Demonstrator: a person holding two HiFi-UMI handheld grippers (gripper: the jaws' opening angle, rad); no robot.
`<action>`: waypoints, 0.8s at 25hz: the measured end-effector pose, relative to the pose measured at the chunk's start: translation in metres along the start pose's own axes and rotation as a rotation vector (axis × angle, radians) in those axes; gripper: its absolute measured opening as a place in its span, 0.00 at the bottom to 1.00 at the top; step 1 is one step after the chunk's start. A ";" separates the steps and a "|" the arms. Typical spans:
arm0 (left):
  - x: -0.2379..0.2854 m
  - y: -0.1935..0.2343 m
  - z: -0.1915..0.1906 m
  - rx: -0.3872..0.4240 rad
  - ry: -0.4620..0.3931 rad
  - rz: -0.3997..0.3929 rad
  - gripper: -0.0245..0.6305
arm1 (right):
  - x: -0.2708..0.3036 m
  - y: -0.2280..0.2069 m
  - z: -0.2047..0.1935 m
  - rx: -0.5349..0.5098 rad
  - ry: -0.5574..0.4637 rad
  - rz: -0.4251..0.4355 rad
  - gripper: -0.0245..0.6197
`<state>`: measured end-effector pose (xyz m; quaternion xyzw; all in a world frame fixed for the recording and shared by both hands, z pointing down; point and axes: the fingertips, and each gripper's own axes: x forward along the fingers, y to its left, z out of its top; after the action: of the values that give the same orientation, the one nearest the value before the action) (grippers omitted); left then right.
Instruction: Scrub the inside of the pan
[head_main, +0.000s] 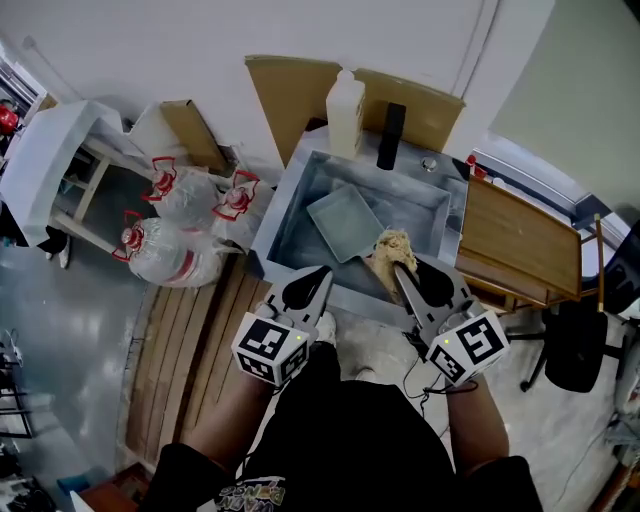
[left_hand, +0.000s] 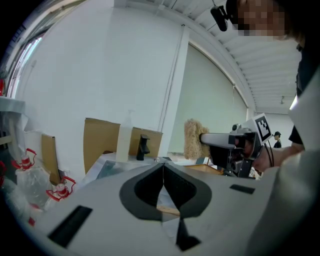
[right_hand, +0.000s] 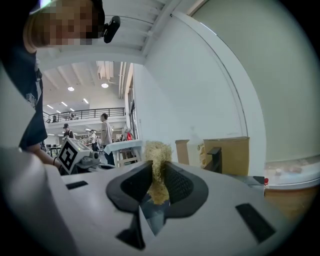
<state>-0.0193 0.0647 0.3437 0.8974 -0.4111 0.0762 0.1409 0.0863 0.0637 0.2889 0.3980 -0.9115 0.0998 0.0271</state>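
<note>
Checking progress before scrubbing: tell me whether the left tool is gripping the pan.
No: the left tool has its jaws shut on nothing, while the pan lies in the sink ahead.

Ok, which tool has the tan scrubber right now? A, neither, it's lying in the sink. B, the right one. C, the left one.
B: the right tool is clamped on the tan scrubber, while the left tool is closed with nothing in it.
</note>
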 end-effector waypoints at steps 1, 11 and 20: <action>0.005 0.007 -0.001 -0.006 0.009 -0.003 0.05 | 0.008 -0.004 -0.001 0.004 0.006 -0.004 0.16; 0.059 0.071 -0.020 -0.052 0.106 -0.039 0.05 | 0.086 -0.037 -0.017 0.045 0.081 -0.035 0.16; 0.085 0.093 -0.041 -0.070 0.202 -0.133 0.05 | 0.139 -0.055 -0.037 0.083 0.141 -0.078 0.16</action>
<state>-0.0355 -0.0417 0.4219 0.9050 -0.3367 0.1424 0.2175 0.0308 -0.0659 0.3516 0.4260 -0.8863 0.1641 0.0785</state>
